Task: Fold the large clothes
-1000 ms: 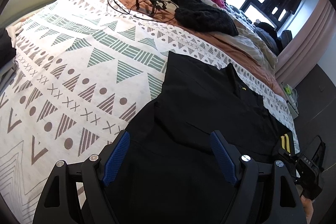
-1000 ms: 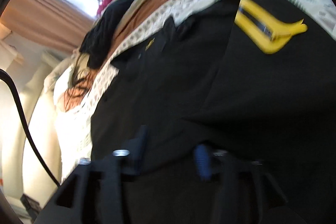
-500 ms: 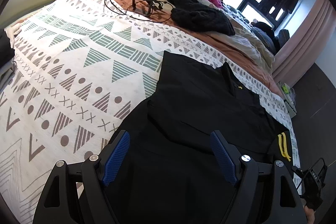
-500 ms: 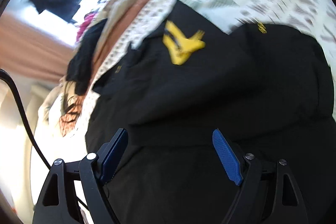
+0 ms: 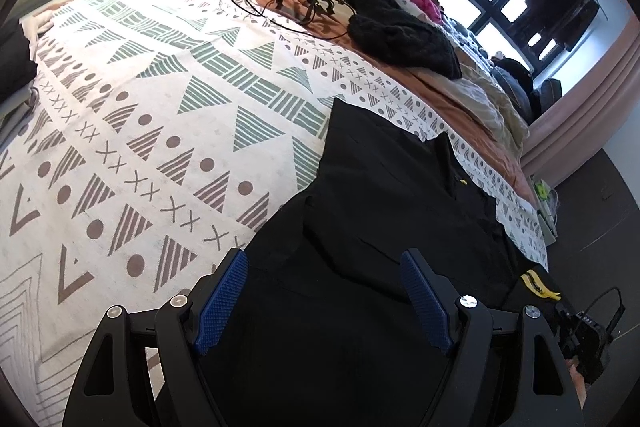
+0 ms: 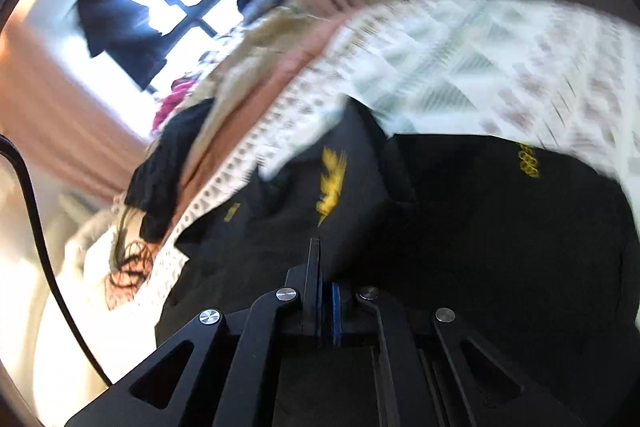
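Observation:
A large black shirt [image 5: 384,211] with yellow marks lies spread on the patterned bedspread [image 5: 160,115]. My left gripper [image 5: 326,303] is open and empty, hovering over the shirt's lower part. In the right wrist view the same black shirt [image 6: 500,227] shows a yellow emblem. My right gripper [image 6: 325,269] has its jaws closed together near a folded flap of the shirt; the blur hides whether cloth is pinched between them. The right gripper's body [image 5: 584,335] shows at the shirt's right edge in the left wrist view.
A black knit garment [image 5: 400,31] and a looped black cable [image 5: 288,3] lie at the far side of the bed. Crumpled beige and pink clothes [image 5: 480,95] pile by the window. The bed's edge and dark floor [image 5: 592,211] are to the right.
My right gripper was open half a second ago and its jaws are now closed by the shirt's sleeve flap. My left gripper stayed open and barely moved.

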